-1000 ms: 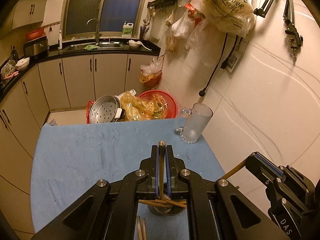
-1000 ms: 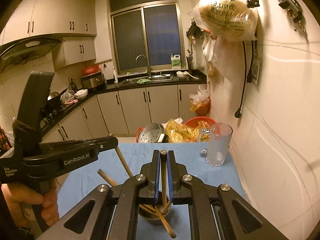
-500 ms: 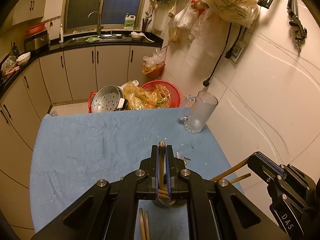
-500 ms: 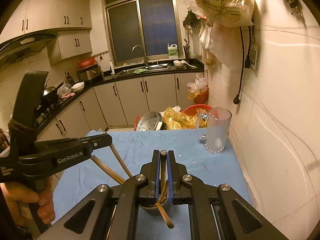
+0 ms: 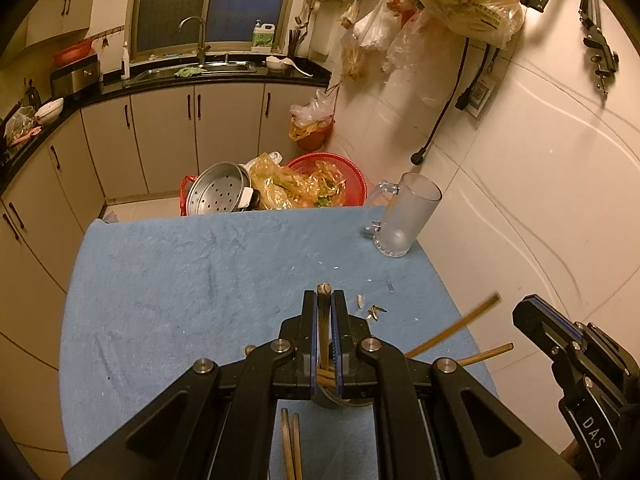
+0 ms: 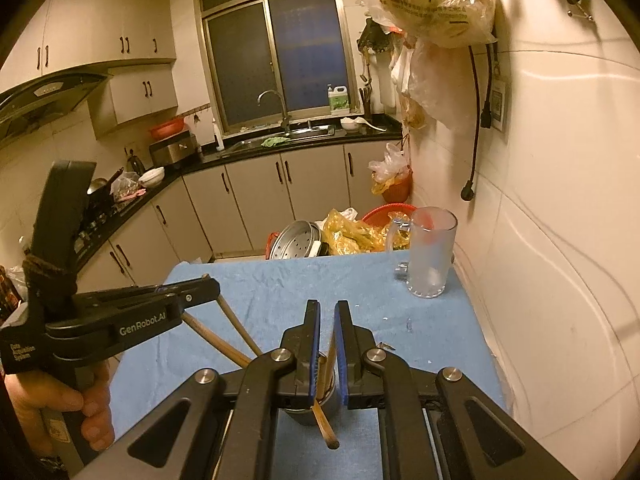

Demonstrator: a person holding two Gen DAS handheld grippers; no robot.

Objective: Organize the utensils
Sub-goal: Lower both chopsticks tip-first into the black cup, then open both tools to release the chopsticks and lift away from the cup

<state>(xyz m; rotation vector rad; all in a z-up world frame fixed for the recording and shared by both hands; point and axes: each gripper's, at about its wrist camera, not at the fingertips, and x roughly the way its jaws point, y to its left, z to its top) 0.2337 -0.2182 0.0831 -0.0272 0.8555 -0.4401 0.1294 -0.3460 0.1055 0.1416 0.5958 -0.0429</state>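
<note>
The left tongs (image 5: 325, 312) are pinching one chopstick (image 5: 322, 320) upright above the metal cup (image 6: 316, 410) at the desk's (image 5: 180, 280) near edge; the right tongs (image 6: 328, 322) are standing spread over the cup. To my eye it needs lowering straight in, clear of the leaning sticks; two more chopsticks (image 5: 291, 446) are lying nearer still.

A frosted glass mug (image 5: 404, 220) stands on the blue cloth-covered counter (image 5: 180, 280); beyond its edge sits a perforated steel steamer pot (image 5: 218, 196).
</note>
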